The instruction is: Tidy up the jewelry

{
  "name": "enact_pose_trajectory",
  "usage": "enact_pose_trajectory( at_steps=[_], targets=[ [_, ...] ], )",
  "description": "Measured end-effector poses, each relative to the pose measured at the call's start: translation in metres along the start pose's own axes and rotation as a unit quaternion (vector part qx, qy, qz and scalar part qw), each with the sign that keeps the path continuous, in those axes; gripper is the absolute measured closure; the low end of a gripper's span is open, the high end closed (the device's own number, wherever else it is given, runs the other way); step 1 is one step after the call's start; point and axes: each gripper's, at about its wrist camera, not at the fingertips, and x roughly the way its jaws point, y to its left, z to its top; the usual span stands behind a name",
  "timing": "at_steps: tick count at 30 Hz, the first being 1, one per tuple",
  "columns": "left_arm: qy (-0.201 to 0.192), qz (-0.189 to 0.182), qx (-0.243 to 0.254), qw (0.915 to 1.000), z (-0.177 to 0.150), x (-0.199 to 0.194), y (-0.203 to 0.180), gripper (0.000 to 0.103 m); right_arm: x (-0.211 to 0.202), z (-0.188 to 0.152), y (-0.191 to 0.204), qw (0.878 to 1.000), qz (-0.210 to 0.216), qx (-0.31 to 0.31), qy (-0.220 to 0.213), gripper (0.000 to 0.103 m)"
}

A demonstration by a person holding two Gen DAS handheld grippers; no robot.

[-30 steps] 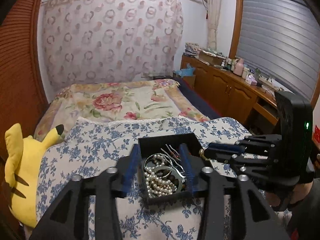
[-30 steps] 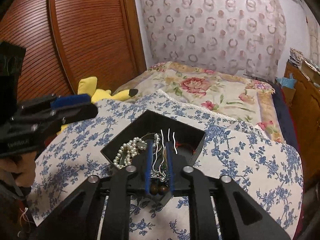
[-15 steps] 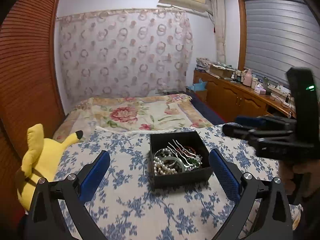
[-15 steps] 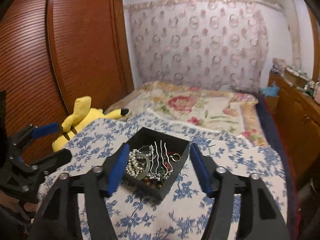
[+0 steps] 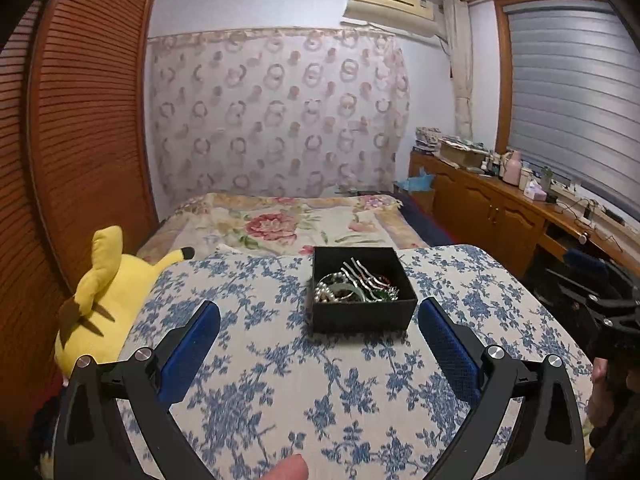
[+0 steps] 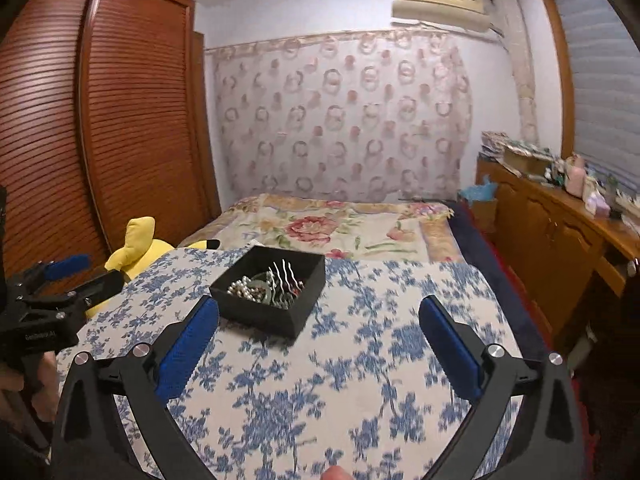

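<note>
Jewelry box (image 5: 362, 291) mid-cloth, clear of edges; left tool (image 5: 319, 325) wide open, right tool (image 6: 319, 322) opening, both empty.

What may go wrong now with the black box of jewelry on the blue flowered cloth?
1. The black box sits on soft cloth; a push may tip it.
2. The silver hairpin and pearls lie tangled, so lifting one may drag the other out.
3. The box has no lid; pieces may spill.
</note>
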Motion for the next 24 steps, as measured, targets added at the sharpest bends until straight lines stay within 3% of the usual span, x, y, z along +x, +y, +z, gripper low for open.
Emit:
enact_pose_trajectory(
  at_steps=[6,24],
  targets=[
    [0.008,0.007,0.004,0.9999,-0.014,-0.006,0.000,0.007,-0.007,-0.017,-0.006,1.000,-0.008,0.020,0.003,0.002],
    [0.010,0.003,0.004,0.9999,-0.020,-0.008,-0.002,0.007,-0.002,-0.023,-0.003,1.000,-0.012,0.018,0.005,0.002]
  ],
)
